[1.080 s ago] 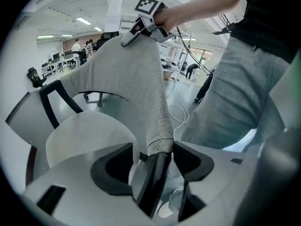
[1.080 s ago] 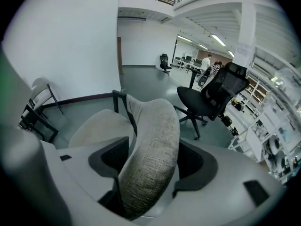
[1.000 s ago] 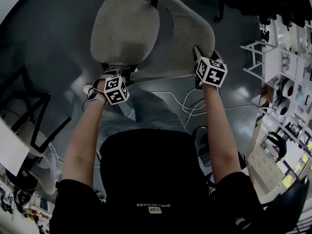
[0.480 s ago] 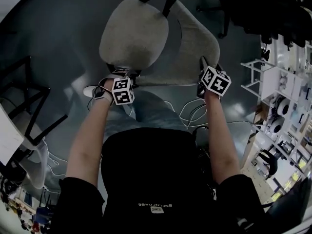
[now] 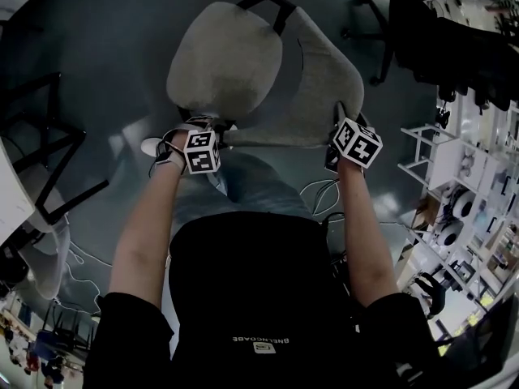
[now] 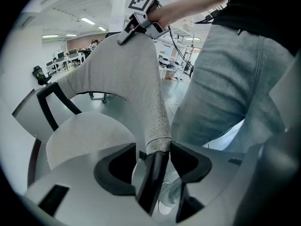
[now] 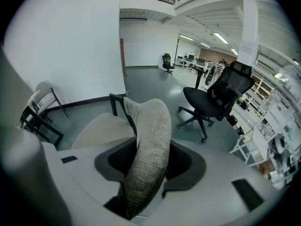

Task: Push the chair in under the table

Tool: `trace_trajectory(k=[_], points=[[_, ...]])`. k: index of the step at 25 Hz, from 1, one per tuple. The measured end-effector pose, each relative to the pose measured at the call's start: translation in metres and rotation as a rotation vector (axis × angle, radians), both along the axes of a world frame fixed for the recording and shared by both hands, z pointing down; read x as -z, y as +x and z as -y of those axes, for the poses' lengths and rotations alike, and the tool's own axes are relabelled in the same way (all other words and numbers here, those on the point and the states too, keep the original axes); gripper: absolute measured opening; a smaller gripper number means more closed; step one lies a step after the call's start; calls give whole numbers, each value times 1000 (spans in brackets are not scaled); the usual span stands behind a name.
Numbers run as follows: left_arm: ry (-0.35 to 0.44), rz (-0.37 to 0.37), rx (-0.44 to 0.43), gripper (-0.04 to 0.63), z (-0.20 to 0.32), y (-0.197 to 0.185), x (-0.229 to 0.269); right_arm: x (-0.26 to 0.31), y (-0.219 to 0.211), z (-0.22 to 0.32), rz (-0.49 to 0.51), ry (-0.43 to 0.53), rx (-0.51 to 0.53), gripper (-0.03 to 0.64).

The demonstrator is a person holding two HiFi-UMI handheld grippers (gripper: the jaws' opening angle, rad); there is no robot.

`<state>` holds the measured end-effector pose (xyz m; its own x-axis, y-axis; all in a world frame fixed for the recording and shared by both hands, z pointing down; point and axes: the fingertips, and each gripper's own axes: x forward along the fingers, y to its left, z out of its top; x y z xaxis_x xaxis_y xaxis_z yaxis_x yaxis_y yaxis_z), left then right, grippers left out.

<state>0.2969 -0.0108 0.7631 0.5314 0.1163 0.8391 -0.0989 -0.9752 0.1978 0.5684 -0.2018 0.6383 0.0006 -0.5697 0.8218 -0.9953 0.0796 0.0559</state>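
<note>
A grey fabric chair stands in front of me, with its seat (image 5: 223, 59) to the left and its curved backrest (image 5: 324, 71) to the right in the head view. My left gripper (image 5: 212, 132) is shut on the backrest's left end. In the left gripper view the fabric edge (image 6: 157, 126) and black frame (image 6: 151, 178) sit between that gripper's (image 6: 153, 161) pads. My right gripper (image 5: 340, 120) is shut on the backrest's other end (image 7: 150, 140), which fills the gap of this gripper (image 7: 149, 166). Both pairs of jaws have just been closing on the backrest.
A black office chair (image 5: 438, 39) stands at the upper right (image 7: 221, 98). White shelving (image 5: 442, 156) lines the right side. A black metal frame (image 5: 49, 160) and a white surface (image 5: 10, 205) are at the left. Cables (image 5: 320, 191) lie by my legs (image 6: 225, 79).
The chair and both grippers have shifted a little across the floor. The black office chair has come further into view at the upper right, and the black frame at the left has moved up.
</note>
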Motion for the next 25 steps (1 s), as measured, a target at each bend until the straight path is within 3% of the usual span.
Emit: trace_trajectory(k=[15,25], points=[[9,27,42,159,-31,-85,1,6,-111,13,32,13,90,149],[2,37,107,146,-50,-141,2,7,-188,16,36,-3,183,149]])
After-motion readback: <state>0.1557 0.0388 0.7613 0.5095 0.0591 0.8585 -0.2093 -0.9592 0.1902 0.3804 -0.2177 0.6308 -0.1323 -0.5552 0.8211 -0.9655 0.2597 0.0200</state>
